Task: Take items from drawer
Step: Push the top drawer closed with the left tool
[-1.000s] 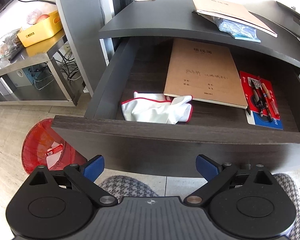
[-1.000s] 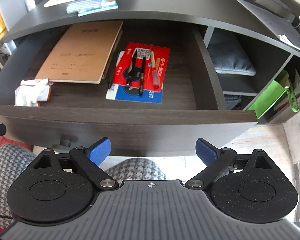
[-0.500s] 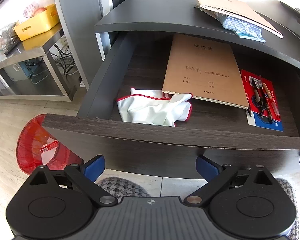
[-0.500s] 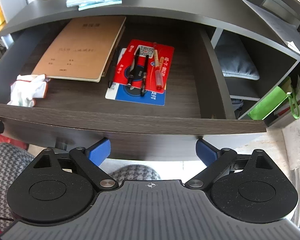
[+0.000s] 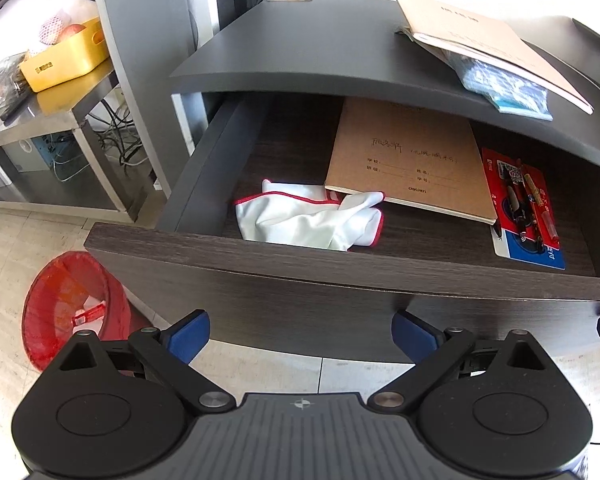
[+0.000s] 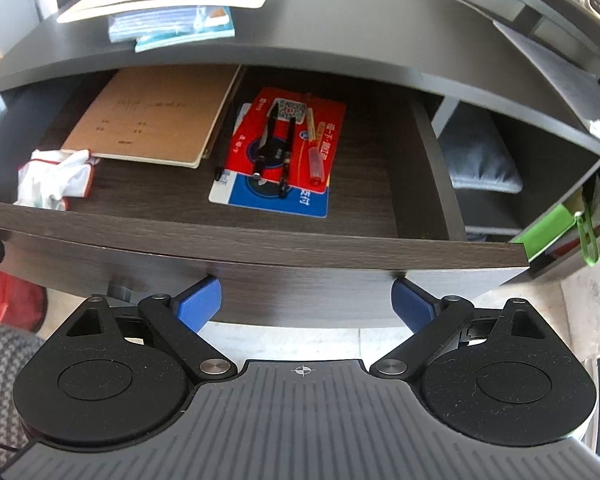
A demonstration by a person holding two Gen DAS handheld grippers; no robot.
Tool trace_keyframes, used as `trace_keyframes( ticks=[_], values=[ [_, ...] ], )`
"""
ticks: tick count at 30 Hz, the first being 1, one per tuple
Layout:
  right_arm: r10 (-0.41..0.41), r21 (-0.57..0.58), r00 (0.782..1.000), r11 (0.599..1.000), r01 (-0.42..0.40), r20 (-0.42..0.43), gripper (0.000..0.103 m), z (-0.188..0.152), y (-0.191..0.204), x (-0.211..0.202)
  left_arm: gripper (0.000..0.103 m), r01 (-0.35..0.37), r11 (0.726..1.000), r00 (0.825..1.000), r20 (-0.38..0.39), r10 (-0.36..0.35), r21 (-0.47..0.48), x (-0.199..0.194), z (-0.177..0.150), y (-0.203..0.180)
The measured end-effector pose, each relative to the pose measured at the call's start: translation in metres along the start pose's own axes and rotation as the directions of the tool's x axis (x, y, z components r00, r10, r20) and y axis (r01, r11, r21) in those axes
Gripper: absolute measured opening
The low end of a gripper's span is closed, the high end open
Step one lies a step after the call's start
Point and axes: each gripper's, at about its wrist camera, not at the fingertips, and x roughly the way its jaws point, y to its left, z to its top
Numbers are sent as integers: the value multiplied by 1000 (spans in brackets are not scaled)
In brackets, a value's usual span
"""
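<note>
Dark table [image 5: 340, 52] with drawer [image 5: 340, 276] pulled open, both the left hand-held gripper [image 5: 300, 334] and right hand-held gripper [image 6: 306, 300] spread wide and empty, white cloth [image 5: 312, 220] just ahead of the left one, notebook [image 5: 412, 164] further in, pens [image 6: 288, 152] ahead of the right one.

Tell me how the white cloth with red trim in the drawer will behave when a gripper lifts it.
The white cloth lies crumpled in folds, so it will probably droop and unfold. It looks thin, likely light. One corner seems tucked under the brown notebook, so lifting may drag or nudge that.

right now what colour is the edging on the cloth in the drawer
Red, on a white cloth; clearest in the left wrist view.
</note>
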Motion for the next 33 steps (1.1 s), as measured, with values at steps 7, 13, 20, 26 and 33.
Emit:
trace_keyframes(
  ticks=[7, 13, 20, 26, 33],
  values=[
    [-29, -18, 998, 999, 30, 58, 95, 26, 5, 18, 98, 0, 1000, 1000, 26, 0, -9, 17, 26, -7],
    [-18, -10, 997, 1000, 18, 80, 97, 51, 3, 37, 98, -7, 1000, 999, 46, 7, -10, 31, 48, -15],
    [26, 21, 995, 999, -28, 93, 99, 72, -9, 56, 98, -17, 1000, 998, 54, 17, -7, 42, 64, -25],
    [37, 33, 991, 999, -42, 132, 99, 88, -13, 70, 98, -27, 999, 998, 60, 28, -16, 52, 80, -31],
    [20, 31, 987, 999, -25, 159, 98, 105, -10, 83, 98, -26, 999, 998, 59, 27, -24, 63, 96, -38]
  ],
)
